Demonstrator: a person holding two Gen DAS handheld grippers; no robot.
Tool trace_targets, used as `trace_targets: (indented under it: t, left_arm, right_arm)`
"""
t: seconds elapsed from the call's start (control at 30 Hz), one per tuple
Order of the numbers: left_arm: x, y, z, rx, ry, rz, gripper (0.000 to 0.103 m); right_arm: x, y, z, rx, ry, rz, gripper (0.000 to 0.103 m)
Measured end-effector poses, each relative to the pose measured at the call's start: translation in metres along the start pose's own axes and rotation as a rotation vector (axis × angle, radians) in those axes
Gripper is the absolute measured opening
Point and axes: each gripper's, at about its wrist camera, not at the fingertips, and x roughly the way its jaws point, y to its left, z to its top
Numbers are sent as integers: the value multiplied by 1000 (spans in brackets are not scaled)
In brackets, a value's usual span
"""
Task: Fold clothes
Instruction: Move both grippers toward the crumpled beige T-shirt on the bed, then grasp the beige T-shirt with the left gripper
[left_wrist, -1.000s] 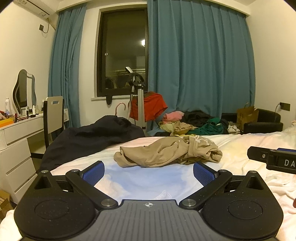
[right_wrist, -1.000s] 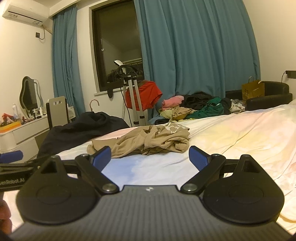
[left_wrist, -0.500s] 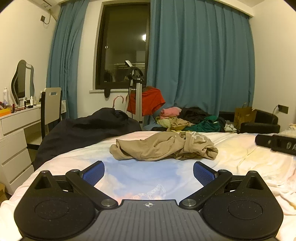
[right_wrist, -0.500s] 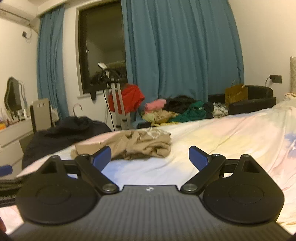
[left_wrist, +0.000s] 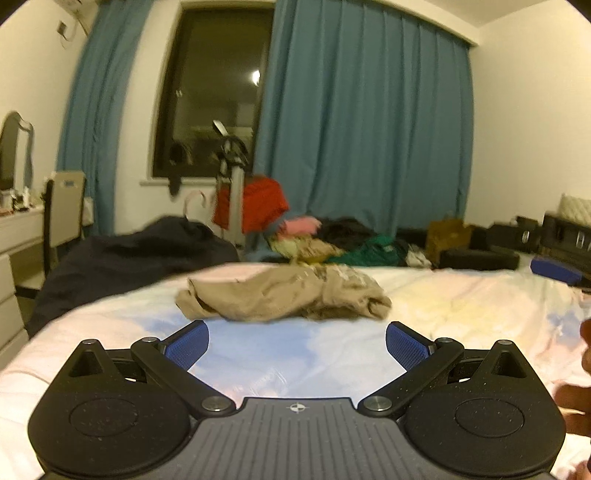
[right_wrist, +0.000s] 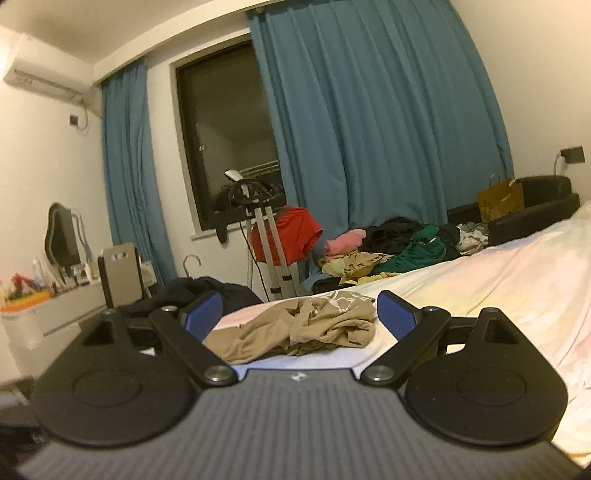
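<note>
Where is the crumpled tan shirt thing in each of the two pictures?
Left wrist view: the crumpled tan garment lies on the bed, centre of the picture, beyond the open left gripper.
Right wrist view: it sits lower centre, framed between the fingers of the open right gripper.
Shared landmark: the red garment hanging by the window.

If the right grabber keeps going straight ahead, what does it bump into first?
Most likely the crumpled tan garment lying on the bed. The right gripper is open and the garment sits right between its blue pads in this view. How much of a gap remains is hard to judge.
</note>
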Motion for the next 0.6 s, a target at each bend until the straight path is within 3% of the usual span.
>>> trace_targets:
  t: [0.13, 0.3, 0.4, 0.47, 0.5, 0.6]
  left_arm:
    - [16, 1, -1, -12, 52, -31, 103]
    - [56, -6, -2, 21, 189, -114, 103]
    - [94, -10, -4, 67, 281, -114, 103]
    - [129, -14, -8, 137, 346, -58, 101]
    - [151, -15, -8, 179, 376, -14, 95]
    - [205, -12, -8, 269, 416, 72, 94]
  right_arm:
    - [-4, -14, -1, 93, -15, -7, 92]
    - [-2, -47, -4, 334, 42, 18, 93]
    - [6, -46, -12, 256, 97, -43, 93]
    - [16, -44, -21, 211, 137, -78, 93]
    - [22, -44, -26, 203, 161, -89, 93]
    - [41, -45, -38, 215, 224, -71, 93]
